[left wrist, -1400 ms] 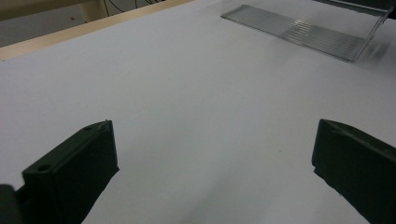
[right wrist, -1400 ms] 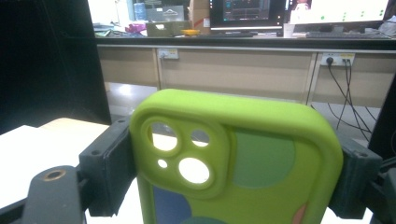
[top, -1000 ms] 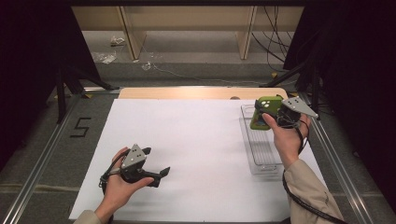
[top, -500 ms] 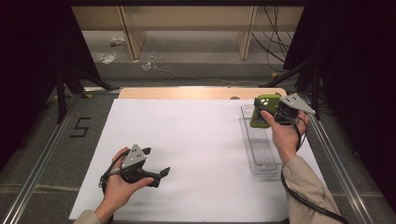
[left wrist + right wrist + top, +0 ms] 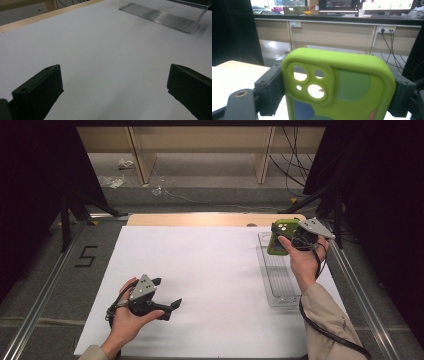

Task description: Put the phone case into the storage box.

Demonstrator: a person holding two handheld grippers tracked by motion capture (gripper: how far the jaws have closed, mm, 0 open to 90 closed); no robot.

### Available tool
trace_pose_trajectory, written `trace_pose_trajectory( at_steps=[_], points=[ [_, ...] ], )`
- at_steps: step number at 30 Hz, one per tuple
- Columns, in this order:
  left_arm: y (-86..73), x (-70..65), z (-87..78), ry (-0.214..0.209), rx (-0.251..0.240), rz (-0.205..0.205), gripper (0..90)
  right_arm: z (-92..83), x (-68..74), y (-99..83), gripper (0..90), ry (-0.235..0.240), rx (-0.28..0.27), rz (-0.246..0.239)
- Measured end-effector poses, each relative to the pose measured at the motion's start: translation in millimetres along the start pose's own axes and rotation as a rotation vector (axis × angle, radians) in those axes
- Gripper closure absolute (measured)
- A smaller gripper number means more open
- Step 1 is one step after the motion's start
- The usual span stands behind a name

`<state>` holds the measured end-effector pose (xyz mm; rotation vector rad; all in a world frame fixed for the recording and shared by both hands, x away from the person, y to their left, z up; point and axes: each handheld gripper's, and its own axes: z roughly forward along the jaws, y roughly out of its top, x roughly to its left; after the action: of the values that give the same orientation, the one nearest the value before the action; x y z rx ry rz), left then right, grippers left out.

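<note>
My right gripper (image 5: 295,239) pinches green phone case (image 5: 279,238) across short sides, held above far end of clear tray (image 5: 280,285); tray's long axis runs toward me. Left gripper (image 5: 167,295) spread, empty, well apart.

Bright white table (image 5: 215,270) under even overhead light; dark surroundings, soft focus.

Matt green rubbery phone case (image 5: 342,85); clear ribbed plastic tray (image 5: 280,275)
</note>
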<state>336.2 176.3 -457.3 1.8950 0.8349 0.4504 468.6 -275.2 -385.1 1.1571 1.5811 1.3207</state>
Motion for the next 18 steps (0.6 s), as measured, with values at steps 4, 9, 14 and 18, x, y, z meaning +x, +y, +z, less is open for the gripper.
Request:
trace_pose_trajectory(
  at_steps=[4,9,14,18],
  points=[
    [0.0,0.0,-0.2,0.001,-0.001,-0.001,0.0,2.3,-0.5,0.0,18.8,-0.001,0.005,-0.002],
    [0.2,0.0,-0.4,0.002,-0.002,-0.001,0.0,5.8,-0.9,-1.4,18.8,-0.003,0.013,-0.002],
    [0.0,0.1,-0.2,0.001,-0.001,-0.001,0.0,8.3,-2.6,-1.1,18.8,-0.009,0.016,-0.002],
    [-0.2,0.3,-0.1,0.002,0.001,0.0,0.0,10.3,-3.4,-1.1,18.8,-0.01,0.02,-0.001]
  ],
)
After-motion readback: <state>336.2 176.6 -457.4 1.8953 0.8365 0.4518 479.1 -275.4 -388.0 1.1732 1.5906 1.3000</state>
